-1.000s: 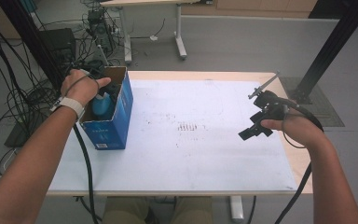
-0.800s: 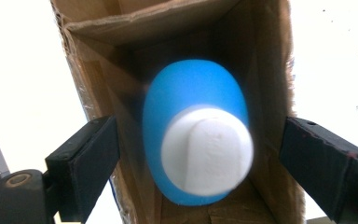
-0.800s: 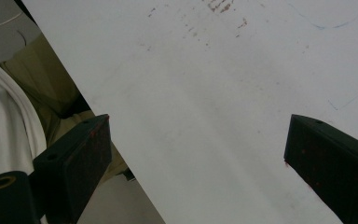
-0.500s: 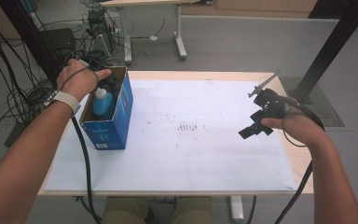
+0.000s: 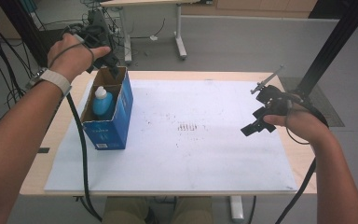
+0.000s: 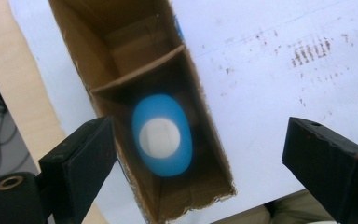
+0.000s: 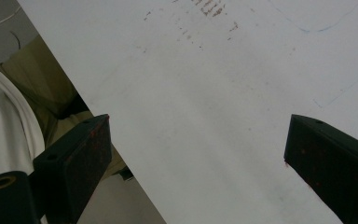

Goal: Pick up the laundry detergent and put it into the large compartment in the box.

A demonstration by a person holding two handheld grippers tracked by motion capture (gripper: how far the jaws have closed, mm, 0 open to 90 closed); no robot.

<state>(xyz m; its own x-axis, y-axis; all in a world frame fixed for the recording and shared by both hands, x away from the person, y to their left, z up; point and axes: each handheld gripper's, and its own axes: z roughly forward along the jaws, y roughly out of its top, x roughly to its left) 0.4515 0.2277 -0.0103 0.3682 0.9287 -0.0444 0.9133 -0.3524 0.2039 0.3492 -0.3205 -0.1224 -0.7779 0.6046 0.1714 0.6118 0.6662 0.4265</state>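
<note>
Left gripper (image 5: 103, 52) lifted clear, jaws open; bottle (image 5: 102, 103) upright in box (image 5: 121, 122), cap up.

No legible text; blue box (image 5: 114, 116) front print too blurred.

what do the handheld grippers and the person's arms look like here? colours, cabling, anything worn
Both are matte black two-jaw tools, each trailing a black cable. Left claw and right claw have blocky black jaws with reddish scuffs. A thin metal rod juts from the right one. A pale wristband sits on the left wrist; forearms bare.
</note>
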